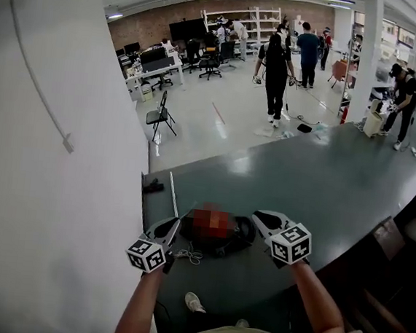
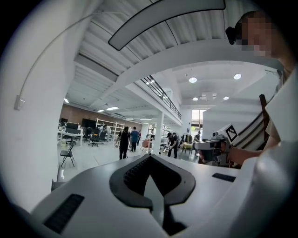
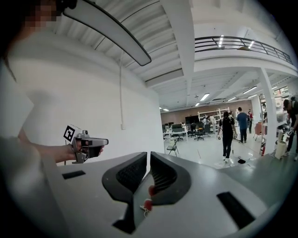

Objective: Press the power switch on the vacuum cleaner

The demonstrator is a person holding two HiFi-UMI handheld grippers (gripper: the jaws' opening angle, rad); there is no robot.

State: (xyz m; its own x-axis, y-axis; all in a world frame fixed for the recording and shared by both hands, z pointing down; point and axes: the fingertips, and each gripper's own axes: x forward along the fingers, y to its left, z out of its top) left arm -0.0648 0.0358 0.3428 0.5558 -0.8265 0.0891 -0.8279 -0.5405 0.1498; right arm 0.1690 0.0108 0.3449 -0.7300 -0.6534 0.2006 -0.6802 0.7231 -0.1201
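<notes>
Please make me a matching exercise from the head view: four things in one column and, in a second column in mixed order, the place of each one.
Things:
1. black folding chair
2. left gripper
3. white shoe
4. vacuum cleaner

Places:
A. on the dark floor, between the left gripper and the right gripper
B. standing far off on the pale floor
C. held in a hand, close to the white wall
D. on the dark floor, at the person's own feet

Pairs: 1-B, 2-C, 3-D, 4-A

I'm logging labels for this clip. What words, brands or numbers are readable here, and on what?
No text can be read anywhere.
The left gripper and right gripper bear only black-and-white square markers, no letters.
The screen and shelves far back are too small to read.
</notes>
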